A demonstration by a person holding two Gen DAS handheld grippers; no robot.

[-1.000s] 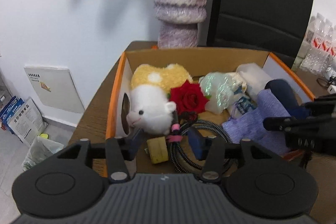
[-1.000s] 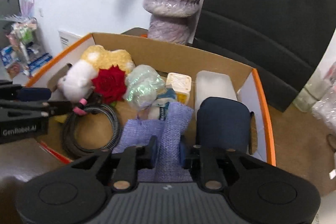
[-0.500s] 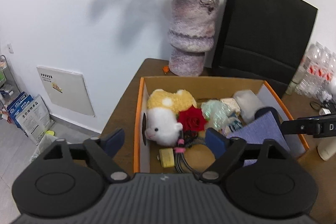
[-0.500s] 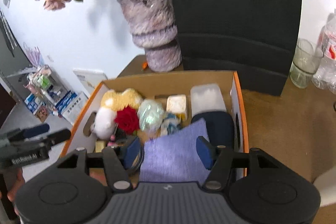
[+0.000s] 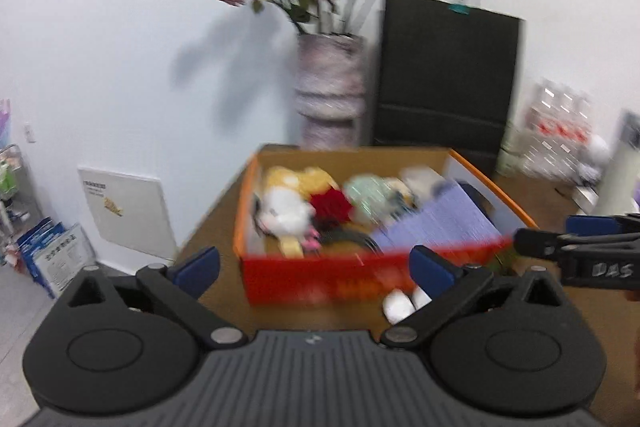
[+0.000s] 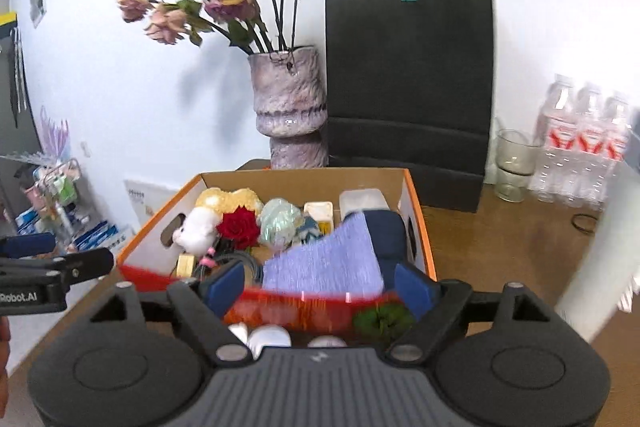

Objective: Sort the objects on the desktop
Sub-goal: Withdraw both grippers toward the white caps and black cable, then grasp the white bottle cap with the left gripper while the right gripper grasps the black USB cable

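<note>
- Desktop objects sit packed in the orange cardboard box (image 6: pixel 418 227) at frame centre in both views: plush toy (image 6: pixel 200 227), red rose (image 6: pixel 239 223), lilac cloth (image 6: pixel 324 263), navy pouch (image 6: pixel 390 227), black cable (image 5: pixel 348 237), plus a few small tubs at the back.
- Left gripper (image 5: pixel 314 267): jaws wide apart, nothing between them, hanging above the tabletop (image 6: pixel 500 239) just short of the box's near wall.
- Right gripper (image 6: pixel 320 285): jaws also apart and empty, low centre of its view, over the box's near edge.
- Step in hand (my read): between picks; most items look binned, so the sort seems well along.
- Loose bits are left on the tabletop in front of the box: white rounded things (image 6: pixel 268 337) and a green item (image 6: pixel 382 321), low in the right-wrist view.
- Next move prob. calls for dropping one gripper onto a white piece, closing on it, then lifting it over the wall into a free spot.
- Hard to make out: left-wrist view is motion-blurred, box print unreadable; the white and green pieces are half hidden by the gripper body, so what they are I can't tell.
- Cable mostly buried under the toy and cloth.
</note>
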